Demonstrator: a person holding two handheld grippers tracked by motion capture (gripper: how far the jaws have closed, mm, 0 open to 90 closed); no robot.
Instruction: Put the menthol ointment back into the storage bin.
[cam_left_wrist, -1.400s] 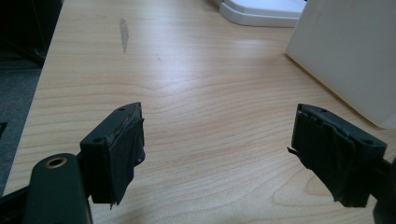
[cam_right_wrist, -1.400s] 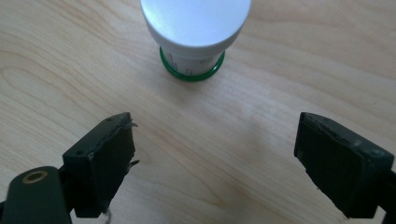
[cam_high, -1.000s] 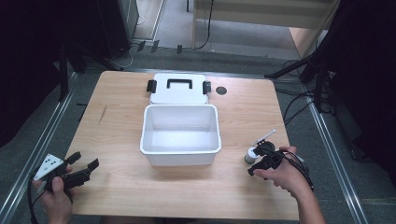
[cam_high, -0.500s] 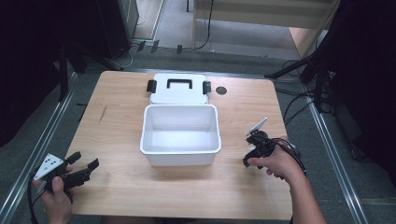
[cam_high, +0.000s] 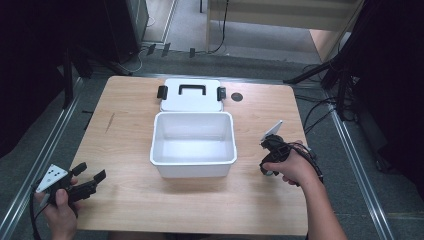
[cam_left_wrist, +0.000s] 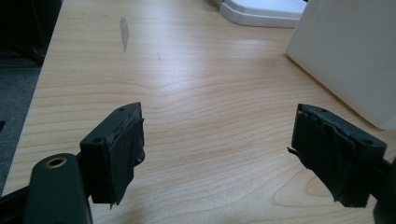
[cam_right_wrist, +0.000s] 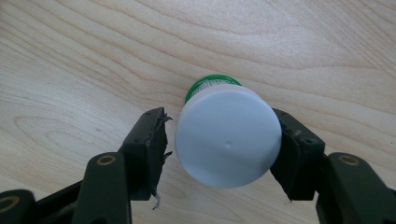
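A: Report the right gripper (cam_right_wrist: 223, 142) state.

B: Its jaws are sitting on either side of a small bottle (cam_right_wrist: 226, 135) with a white cap and a green band below the cap. The right jaw is touching the cap edge; the left jaw is showing a thin gap, so a full clamp cannot be confirmed. The camera is looking straight down onto the cap, with the wooden table (cam_right_wrist: 303, 51) behind it.

A: And in the high view?

B: The right gripper (cam_high: 272, 157) is pointing down at the table's right side, with a hand (cam_high: 292, 167) wrapping around it. The bottle (cam_high: 271, 172) is mostly hidden under that gripper, right of the white bin (cam_high: 193, 145) and apart from it.

A: Left gripper?

B: The left gripper (cam_left_wrist: 217, 149) is spread wide and holding nothing, with bare wood showing between the jaws. In the high view the left gripper (cam_high: 90, 179) is hovering at the near left corner of the table (cam_high: 130, 135), well apart from the bin.

A: Containers?

B: The white bin is standing open at the centre, its interior showing no contents. Its lid (cam_high: 191, 95), with a black handle and two black latches, is lying flat just behind it. A small dark round mark (cam_high: 237, 96) is sitting beside the lid's right end.
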